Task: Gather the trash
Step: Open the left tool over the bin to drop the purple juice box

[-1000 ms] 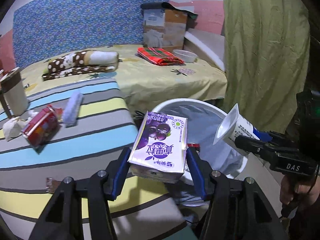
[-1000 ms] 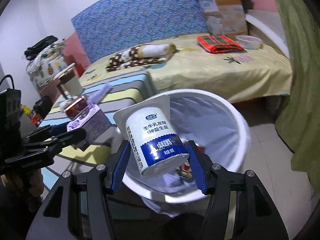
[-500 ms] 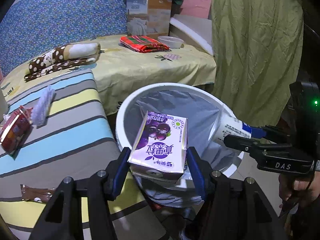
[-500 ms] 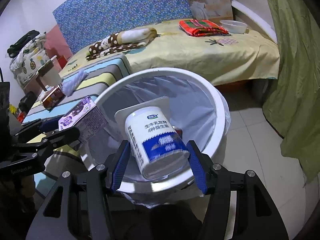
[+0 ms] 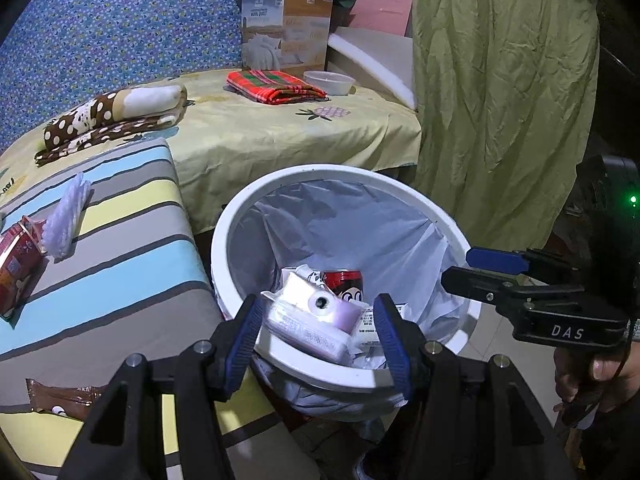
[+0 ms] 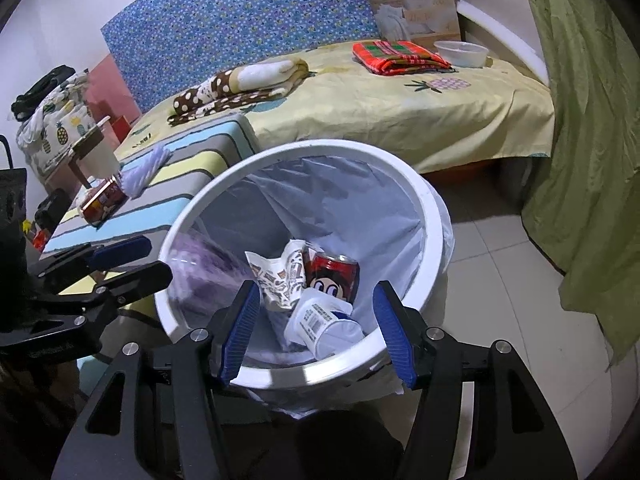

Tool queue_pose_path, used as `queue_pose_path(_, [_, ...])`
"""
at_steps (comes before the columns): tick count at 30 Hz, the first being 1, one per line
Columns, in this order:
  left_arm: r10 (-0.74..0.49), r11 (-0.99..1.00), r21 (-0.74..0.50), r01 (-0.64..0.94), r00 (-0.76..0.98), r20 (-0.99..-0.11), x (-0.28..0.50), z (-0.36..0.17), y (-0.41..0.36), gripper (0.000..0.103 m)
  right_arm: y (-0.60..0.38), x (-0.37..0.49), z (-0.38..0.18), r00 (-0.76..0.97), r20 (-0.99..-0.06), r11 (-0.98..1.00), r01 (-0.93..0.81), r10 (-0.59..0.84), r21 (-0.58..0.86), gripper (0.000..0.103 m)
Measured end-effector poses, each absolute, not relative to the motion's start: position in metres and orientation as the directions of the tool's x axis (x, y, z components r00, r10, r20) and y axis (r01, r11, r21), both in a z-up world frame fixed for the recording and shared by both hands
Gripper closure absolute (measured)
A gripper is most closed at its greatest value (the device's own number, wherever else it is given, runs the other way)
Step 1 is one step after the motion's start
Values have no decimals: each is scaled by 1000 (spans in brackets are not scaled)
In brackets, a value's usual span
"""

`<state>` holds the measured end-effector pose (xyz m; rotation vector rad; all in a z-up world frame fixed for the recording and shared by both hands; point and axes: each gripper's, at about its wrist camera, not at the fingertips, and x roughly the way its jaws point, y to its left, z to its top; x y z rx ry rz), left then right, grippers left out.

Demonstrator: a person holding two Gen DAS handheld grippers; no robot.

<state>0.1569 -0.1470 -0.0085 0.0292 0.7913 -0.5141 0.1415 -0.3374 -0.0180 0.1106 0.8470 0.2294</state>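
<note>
With both my left tool (image 5: 318,336) and right tool (image 6: 316,332) spread empty over the bin (image 5: 224,240), remaining wrappers (image 5: 18,256) lie leftward on the striped mattress (image 5: 120,264), nearer my left.

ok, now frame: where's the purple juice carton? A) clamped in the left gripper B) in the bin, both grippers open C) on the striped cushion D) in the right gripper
B: the purple juice carton lies in the white bin beside the red can, and the left gripper and the right gripper both show wide-open jaws with nothing held.
</note>
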Motion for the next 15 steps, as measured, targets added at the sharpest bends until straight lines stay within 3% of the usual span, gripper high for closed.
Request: queue_pose_path(15, [-411, 905, -204, 372, 649, -640, 132, 14, -104, 43, -298, 121, 11, 673, -657, 939, -280, 339, 198, 42])
